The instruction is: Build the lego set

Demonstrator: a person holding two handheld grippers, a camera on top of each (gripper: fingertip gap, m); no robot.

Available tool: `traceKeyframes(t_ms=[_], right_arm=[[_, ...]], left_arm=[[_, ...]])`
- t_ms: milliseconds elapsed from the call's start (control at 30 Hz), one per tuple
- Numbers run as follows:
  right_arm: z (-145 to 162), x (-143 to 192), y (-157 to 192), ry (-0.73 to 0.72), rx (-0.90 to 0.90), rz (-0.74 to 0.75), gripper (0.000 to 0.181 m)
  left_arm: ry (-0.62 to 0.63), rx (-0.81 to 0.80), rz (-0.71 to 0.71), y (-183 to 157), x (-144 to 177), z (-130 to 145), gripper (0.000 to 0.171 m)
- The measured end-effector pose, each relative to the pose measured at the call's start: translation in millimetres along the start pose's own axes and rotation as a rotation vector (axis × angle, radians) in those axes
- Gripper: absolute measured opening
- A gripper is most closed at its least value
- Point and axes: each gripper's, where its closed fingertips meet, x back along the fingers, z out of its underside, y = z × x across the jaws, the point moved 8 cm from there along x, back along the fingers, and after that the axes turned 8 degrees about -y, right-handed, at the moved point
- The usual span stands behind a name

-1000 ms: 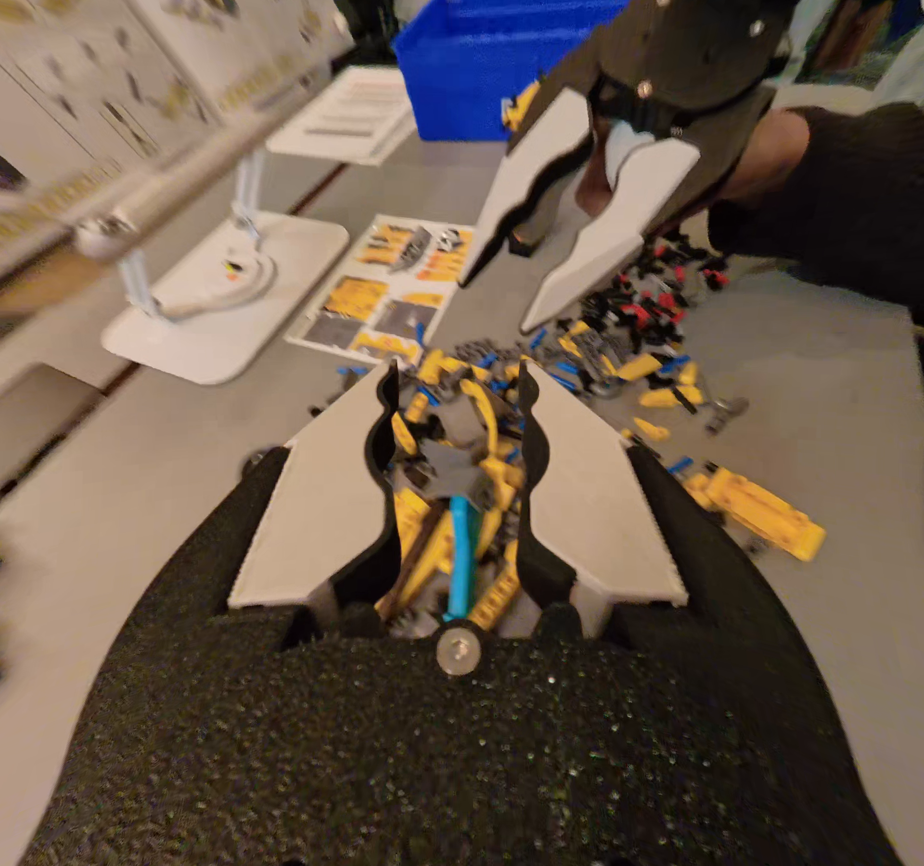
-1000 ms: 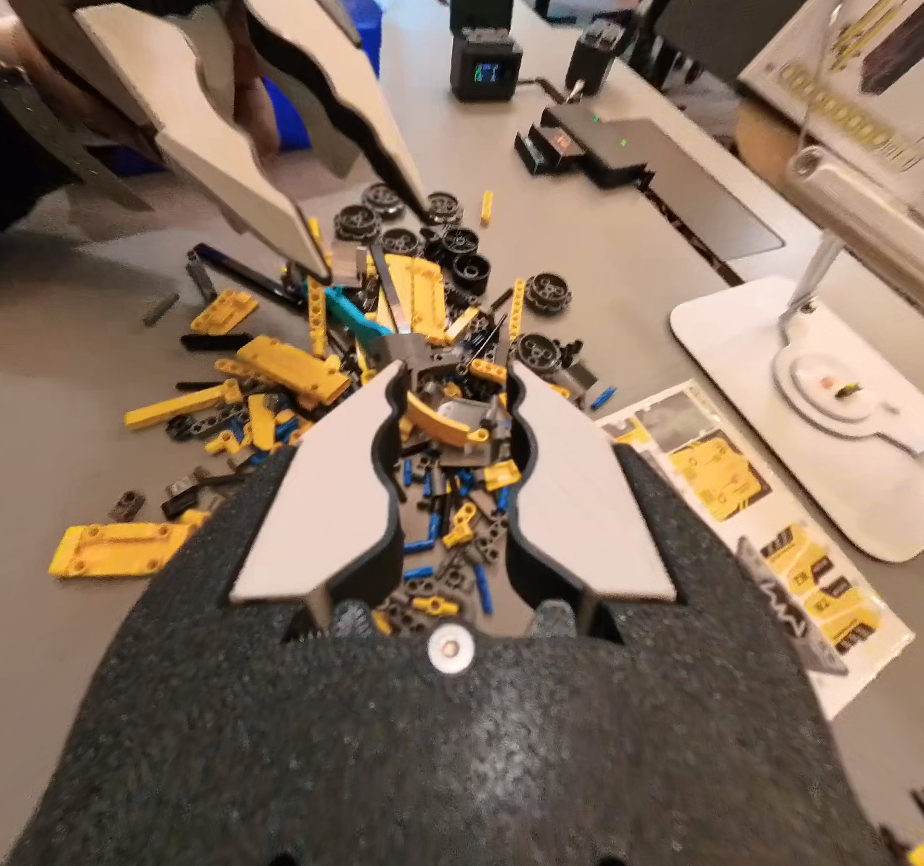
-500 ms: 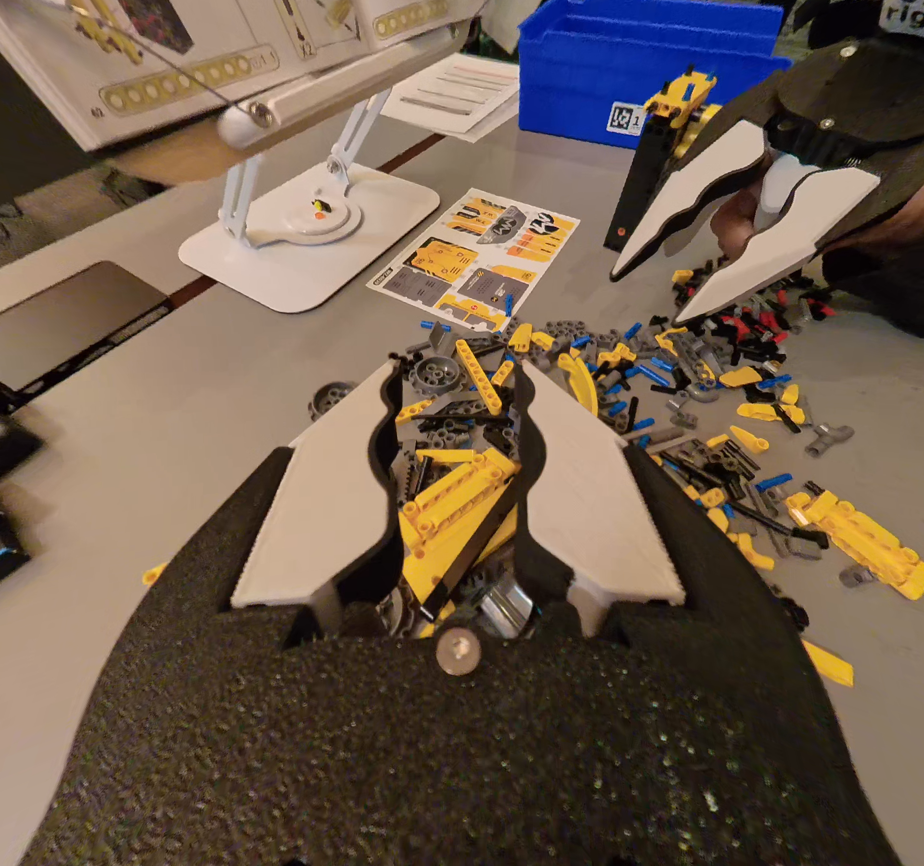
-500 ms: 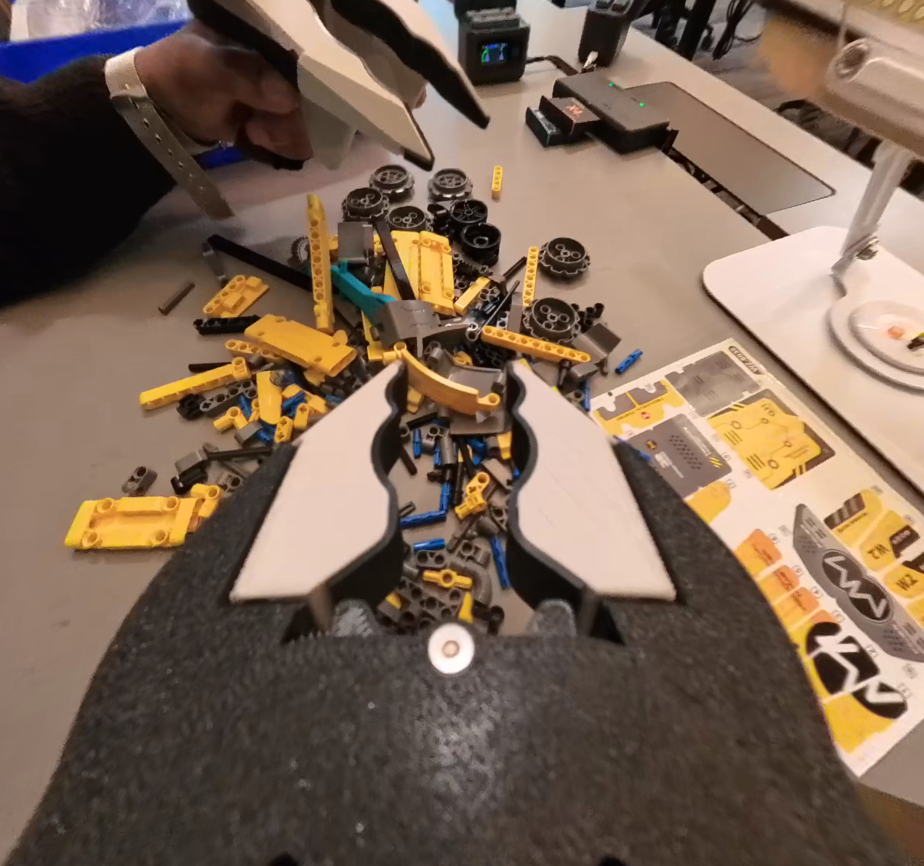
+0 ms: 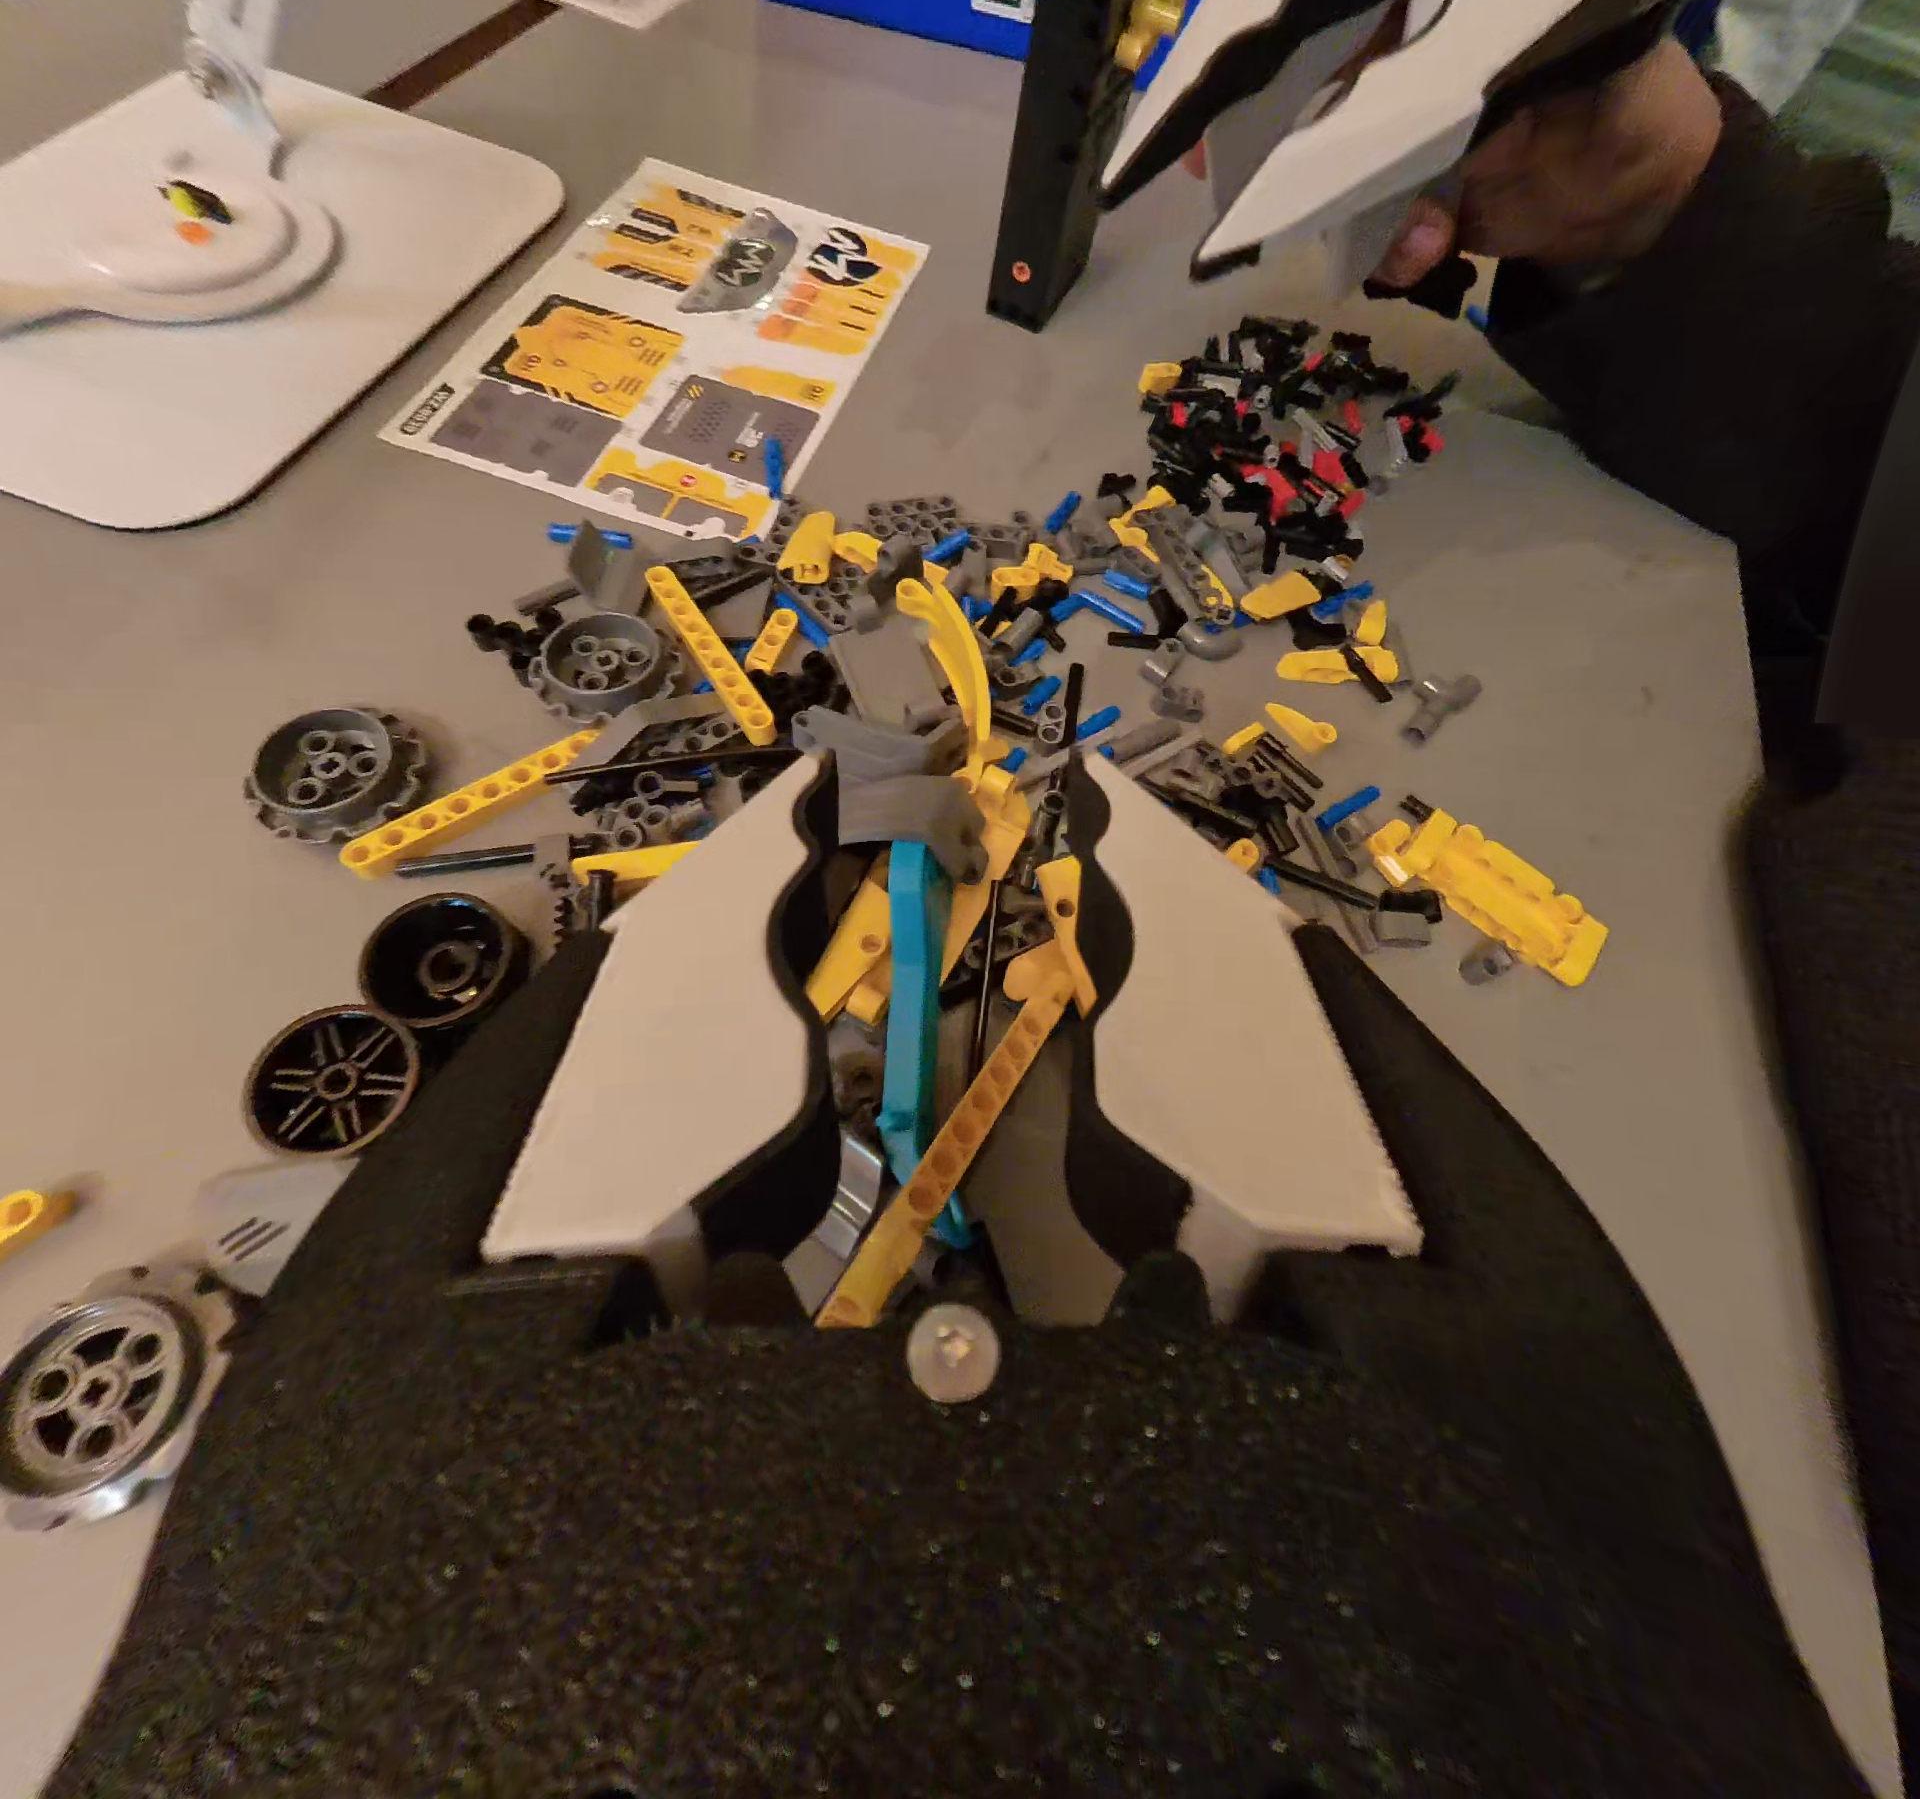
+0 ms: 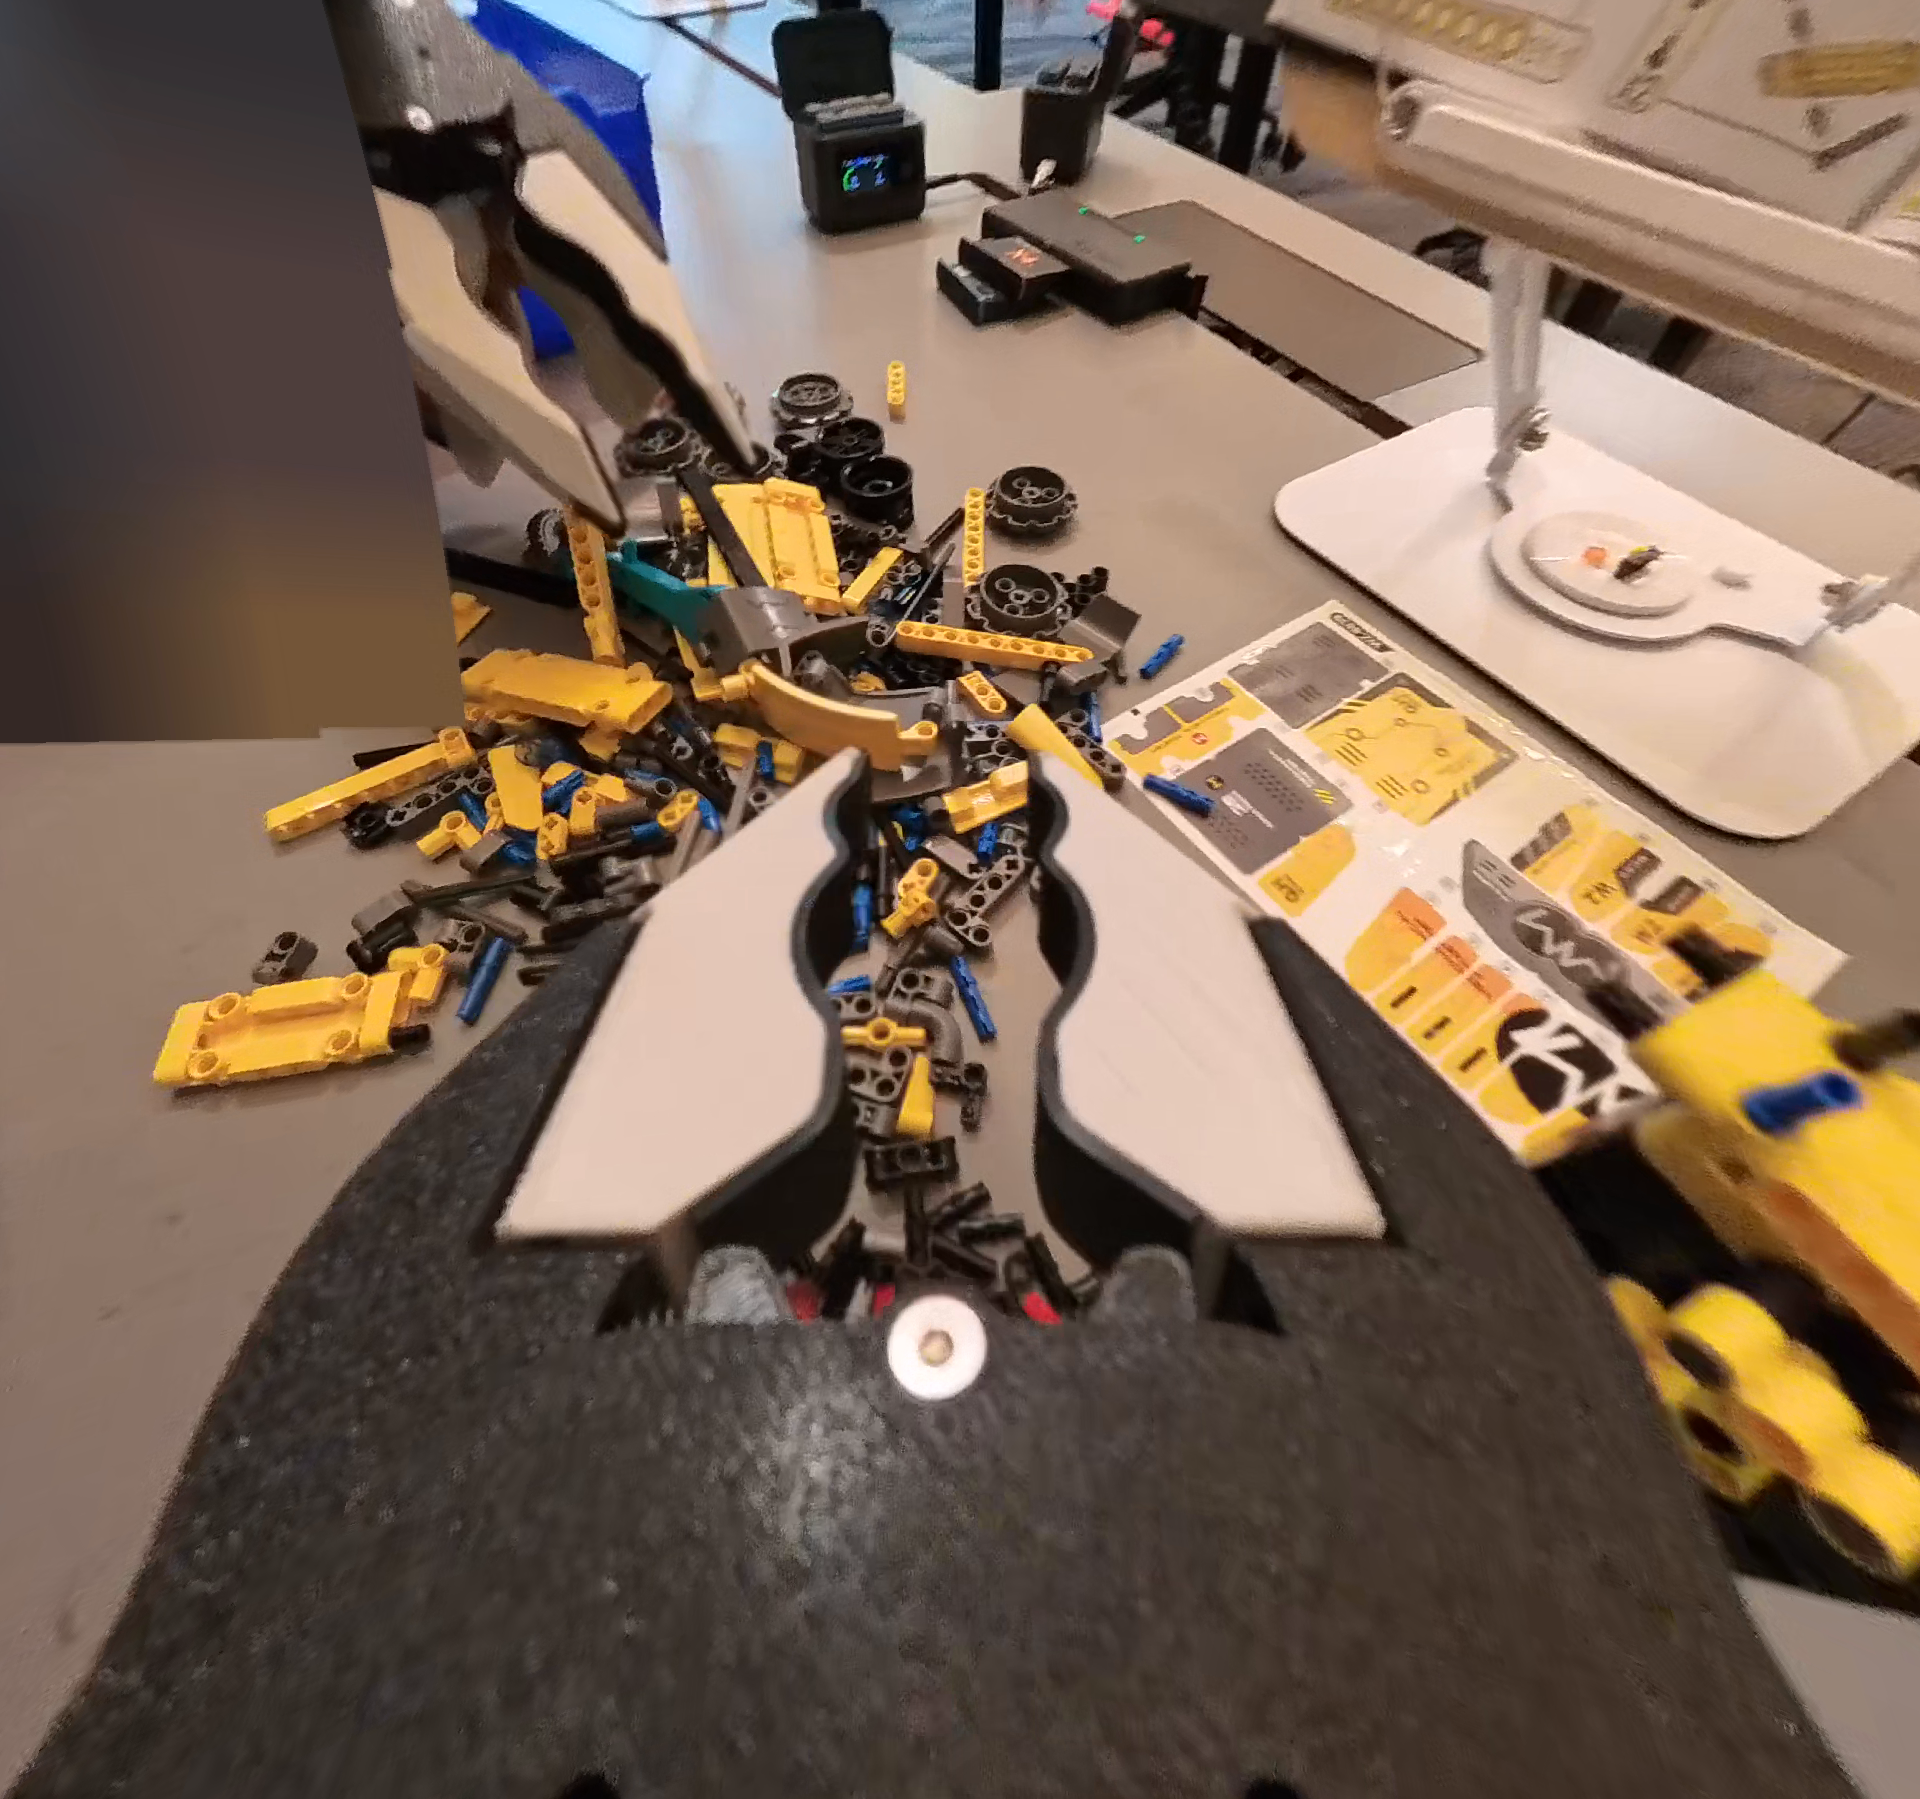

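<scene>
Left hand-held gripper point(image 5: 951, 773) gaping, empty, low over the yellow-and-black brick pile point(image 5: 935, 689), teal beam point(image 5: 914, 980) between its fingers. Right hand-held gripper point(image 6: 945, 773) also gaping, empty, above small connectors point(image 6: 914, 1022) on the grey surface point(image 6: 156, 1230). Best approach: isolate one piece, close squarely; sticker sheet point(image 6: 1455, 866) lies beside.

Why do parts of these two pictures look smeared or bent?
Left wrist view: the white stand base at the upper left is motion-blurred, and the wide lens bows the table edge. Right wrist view: the yellow brick model at the right edge is smeared, while the brick pile stays sharp; a blur patch covers the upper left.
</scene>
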Motion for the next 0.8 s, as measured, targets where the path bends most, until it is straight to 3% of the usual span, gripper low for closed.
traceKeyframes(t_ms=[400, 533, 800], right_arm=[[21.0, 18.9, -5.7, 0.016, -0.083, 0.086, 0.027], [24.7, 12.4, -1.1, 0.020, -0.144, 0.037, 0.026], [33.0, 5.1, 1.5, 0.084, -0.098, 0.049, 0.026]], left_arm=[[0.224, -0.062, -0.075, -7.3, -23.4, 19.5, 0.041], [0.223, -0.063, -0.090, -4.5, -25.4, 21.4, 0.037], [0.210, -0.071, -0.132, 1.6, -24.5, 22.9, 0.012]])
